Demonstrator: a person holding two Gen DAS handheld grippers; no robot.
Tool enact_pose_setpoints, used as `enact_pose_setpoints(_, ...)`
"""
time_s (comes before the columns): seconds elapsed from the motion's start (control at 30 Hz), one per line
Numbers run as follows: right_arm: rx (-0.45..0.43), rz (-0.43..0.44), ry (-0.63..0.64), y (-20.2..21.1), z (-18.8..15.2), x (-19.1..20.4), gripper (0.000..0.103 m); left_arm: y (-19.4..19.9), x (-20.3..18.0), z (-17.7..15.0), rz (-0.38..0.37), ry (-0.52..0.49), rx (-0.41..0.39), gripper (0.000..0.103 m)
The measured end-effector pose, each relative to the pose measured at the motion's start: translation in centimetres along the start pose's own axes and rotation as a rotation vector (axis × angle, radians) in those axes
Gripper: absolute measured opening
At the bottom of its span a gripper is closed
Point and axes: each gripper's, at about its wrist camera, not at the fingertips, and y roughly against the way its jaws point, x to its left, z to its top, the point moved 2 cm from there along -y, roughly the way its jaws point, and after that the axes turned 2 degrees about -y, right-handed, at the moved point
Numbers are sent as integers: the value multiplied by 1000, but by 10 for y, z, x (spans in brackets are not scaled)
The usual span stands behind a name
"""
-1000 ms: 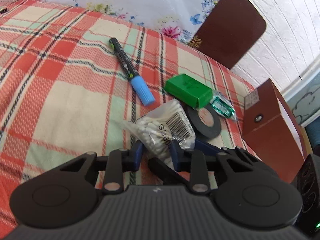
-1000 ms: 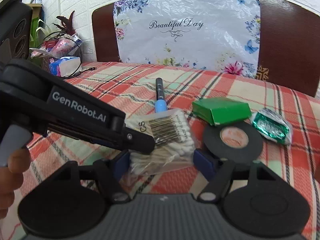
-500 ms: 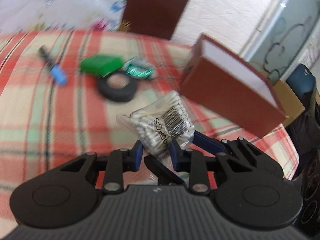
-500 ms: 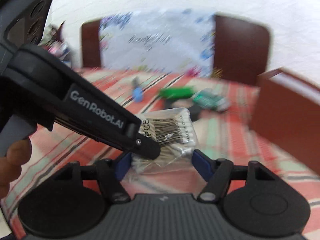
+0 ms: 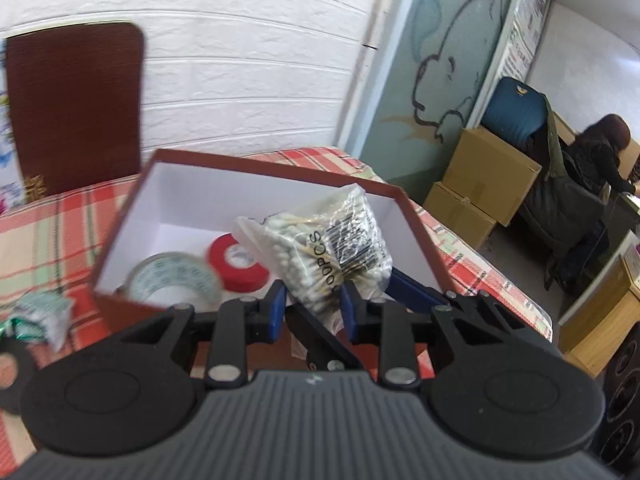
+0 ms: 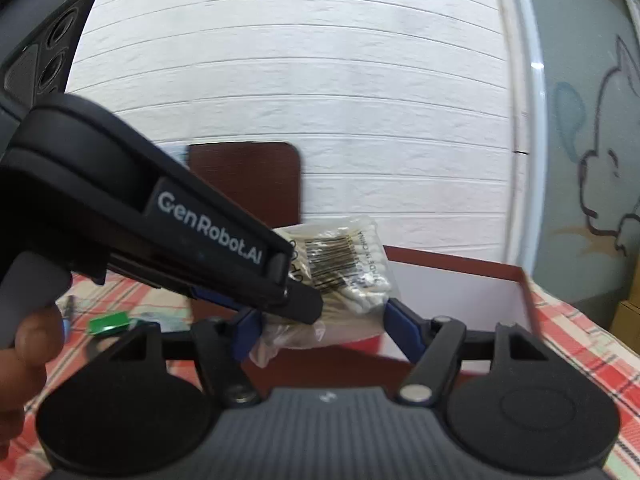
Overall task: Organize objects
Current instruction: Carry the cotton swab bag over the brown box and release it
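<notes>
**Swab bag carried to the box, ready to drop**

The worktop (image 5: 36, 232), under a red plaid cloth, carries a brown box (image 5: 420, 236) with a white inside, open at the top and standing toward the far right. Two rolls already lie in its near left corner: a clear tape roll (image 5: 172, 276) and, touching it on the right, a red tape roll (image 5: 236, 266). Left of the box, on the cloth, a black tape roll (image 5: 10, 372) and a green foil packet (image 5: 36, 316) wait near the edge of view; a green carton (image 6: 109, 323) shows farther left in the right wrist view.

The bag of swabs (image 5: 332, 248) hangs in the air over the near wall of the box, not yet inside. The left claw (image 5: 313, 308) is clenched on the bag's lower end, blue pads pressing both sides. The right claw (image 6: 320, 322) stands spread wide just beneath the bag, gripping nothing.

The step in hand looks like the transfer of the bag into the box. Next, the left claw likely needs to go a little farther over the rim, toward the bare floor right of the red roll, then release. The bag is soft and light, so a low drop should keep it from catching on the wall.
</notes>
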Motion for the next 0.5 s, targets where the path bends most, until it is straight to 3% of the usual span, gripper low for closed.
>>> enact_pose_setpoints(0.2, 6, -97, -52, -26, 3, -38, 68, -43, -22, 10, 0, -50, 39, 31)
enact_pose_setpoints(0.3, 21, -152, -36, -37, -2, -44, 82, -60, -28, 5, 59, -88, 65, 32)
enact_pose_setpoints(0.5, -33, -163, -31, -19, -17, -44, 82, -41, -23, -6, 78, -100, 59, 34)
